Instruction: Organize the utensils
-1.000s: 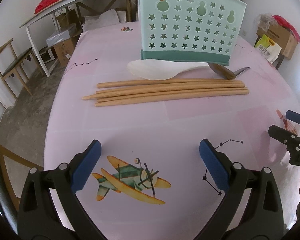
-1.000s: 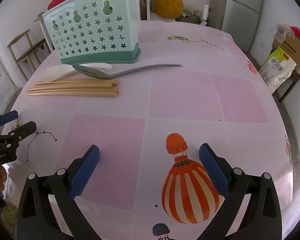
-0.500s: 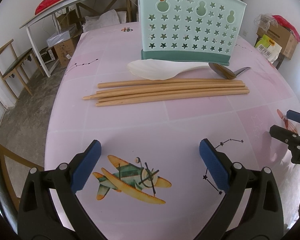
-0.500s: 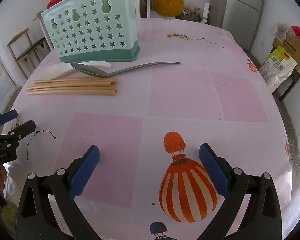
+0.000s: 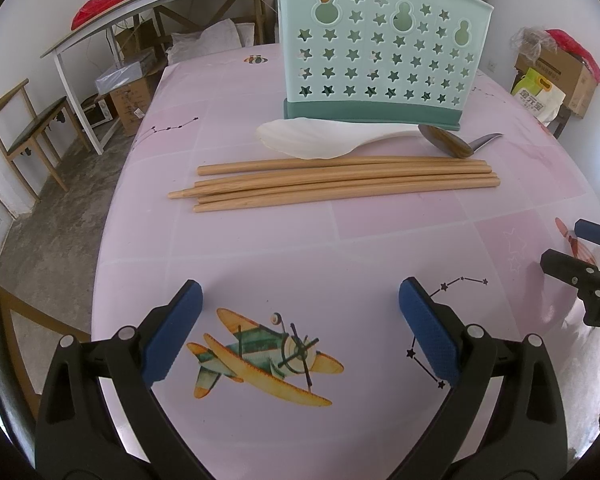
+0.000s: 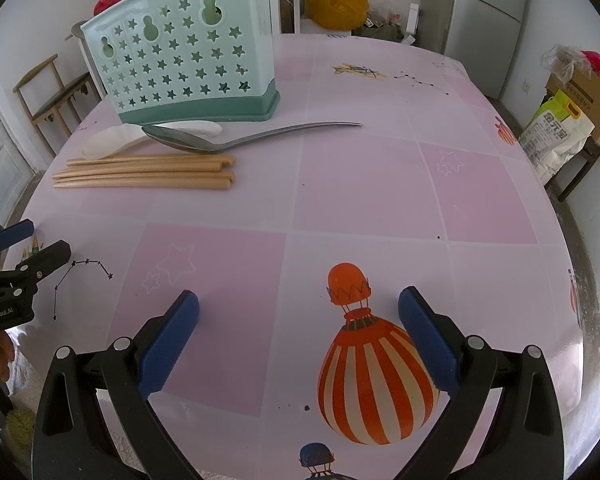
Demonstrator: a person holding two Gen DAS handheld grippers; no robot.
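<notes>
From your left wrist view, your left tongs (image 5: pixel 300 326) hang spread wide and empty over the pink surface (image 5: pixel 260 248), above a printed airplane. Ahead, the wooden chopsticks (image 5: pixel 336 186) lie bundled side by side. Just beyond them rests the white rice paddle (image 5: pixel 312 142), with the metal spoon (image 5: pixel 446 144) at its handle end. Both sit right in front of the mint utensil holder (image 5: pixel 380 52), which stands upright. Your right tongs (image 5: pixel 580 252) show at the right edge.

From your right wrist view, your right tongs (image 6: pixel 299 336) are also gaping, gripping nothing, over a striped balloon print. The utensil holder (image 6: pixel 184 64) stands far left. The spoon (image 6: pixel 236 142) lies before it, bowl touching the paddle (image 6: pixel 112 142), with the chopsticks (image 6: pixel 144 174) nearer you.
</notes>
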